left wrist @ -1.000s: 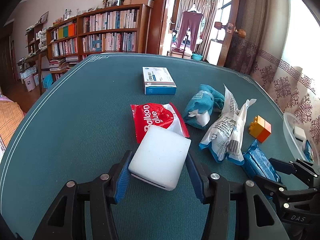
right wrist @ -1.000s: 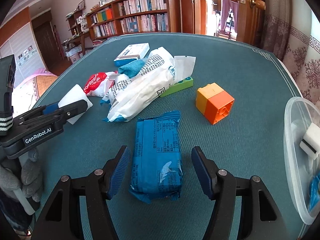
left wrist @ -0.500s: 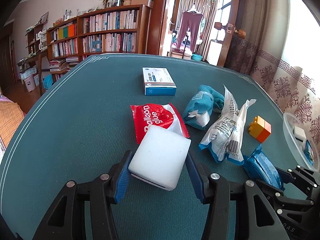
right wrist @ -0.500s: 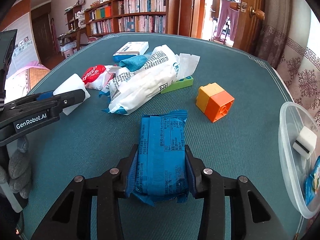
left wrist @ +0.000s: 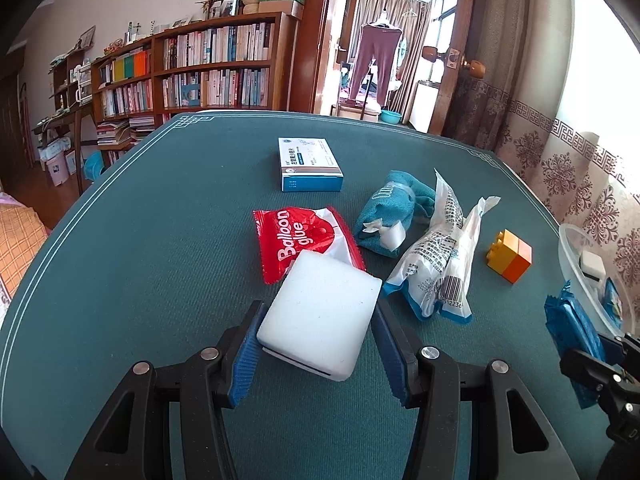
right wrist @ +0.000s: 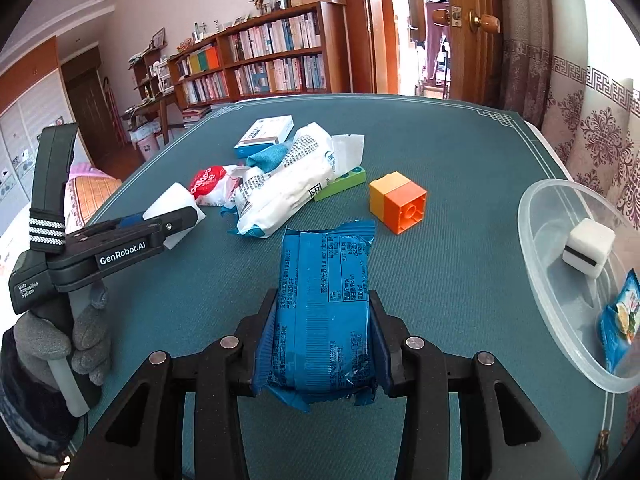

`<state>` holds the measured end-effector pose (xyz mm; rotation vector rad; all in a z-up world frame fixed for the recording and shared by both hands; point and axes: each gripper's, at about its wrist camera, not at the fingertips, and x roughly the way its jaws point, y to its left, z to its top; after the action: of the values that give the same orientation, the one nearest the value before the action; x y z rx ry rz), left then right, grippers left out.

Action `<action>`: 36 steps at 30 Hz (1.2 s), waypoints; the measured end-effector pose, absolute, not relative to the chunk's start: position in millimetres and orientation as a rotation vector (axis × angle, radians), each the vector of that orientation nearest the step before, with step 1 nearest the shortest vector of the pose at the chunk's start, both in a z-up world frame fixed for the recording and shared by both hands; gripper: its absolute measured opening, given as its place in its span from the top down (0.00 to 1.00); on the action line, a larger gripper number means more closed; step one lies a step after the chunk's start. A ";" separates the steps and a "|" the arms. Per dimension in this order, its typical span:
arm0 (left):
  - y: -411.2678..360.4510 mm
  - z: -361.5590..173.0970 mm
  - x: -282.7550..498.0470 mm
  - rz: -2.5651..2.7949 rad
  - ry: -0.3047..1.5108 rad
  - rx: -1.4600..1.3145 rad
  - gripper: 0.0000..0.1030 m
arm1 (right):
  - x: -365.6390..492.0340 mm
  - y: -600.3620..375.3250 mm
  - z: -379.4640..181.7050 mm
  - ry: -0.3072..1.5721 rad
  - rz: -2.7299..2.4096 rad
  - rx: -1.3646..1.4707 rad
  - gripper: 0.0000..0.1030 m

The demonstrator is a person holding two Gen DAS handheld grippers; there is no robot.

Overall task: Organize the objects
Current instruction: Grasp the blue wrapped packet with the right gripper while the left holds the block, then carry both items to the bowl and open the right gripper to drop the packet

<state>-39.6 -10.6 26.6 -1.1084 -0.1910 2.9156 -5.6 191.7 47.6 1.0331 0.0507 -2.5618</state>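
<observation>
- On the green table (left wrist: 152, 248), seen from the left wrist, the left gripper (left wrist: 320, 336) is grasping a white sponge block (left wrist: 322, 314), both blue pads pressing its sides. Just beyond it a red Balloon glue packet (left wrist: 298, 240) is lying, the sponge overlapping its near corner.
- From the right wrist, the right gripper (right wrist: 323, 334) is clenching a blue snack pack (right wrist: 326, 300), the pack sitting squeezed between the pads. A clear plastic bowl (right wrist: 536, 264) is waiting just to the right, holding a small white cube (right wrist: 588, 246).
</observation>
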 end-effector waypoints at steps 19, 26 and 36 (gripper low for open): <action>33.1 48.9 -27.7 2.849 -0.107 -1.051 0.45 | -1.3 281.8 71.4 -0.159 -2.729 1.007 0.59; 50.2 56.2 -26.1 2.815 -0.083 -1.025 0.45 | -7.3 323.9 81.5 -0.289 -2.826 0.994 0.59; 76.4 60.8 -27.9 2.763 -0.026 -1.007 0.45 | -25.5 379.8 80.9 -0.452 -2.991 1.050 0.59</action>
<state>-27.9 76.4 60.8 -1.0073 -0.0264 2.7635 -25.5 379.8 80.9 1.0501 -0.4522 -2.9908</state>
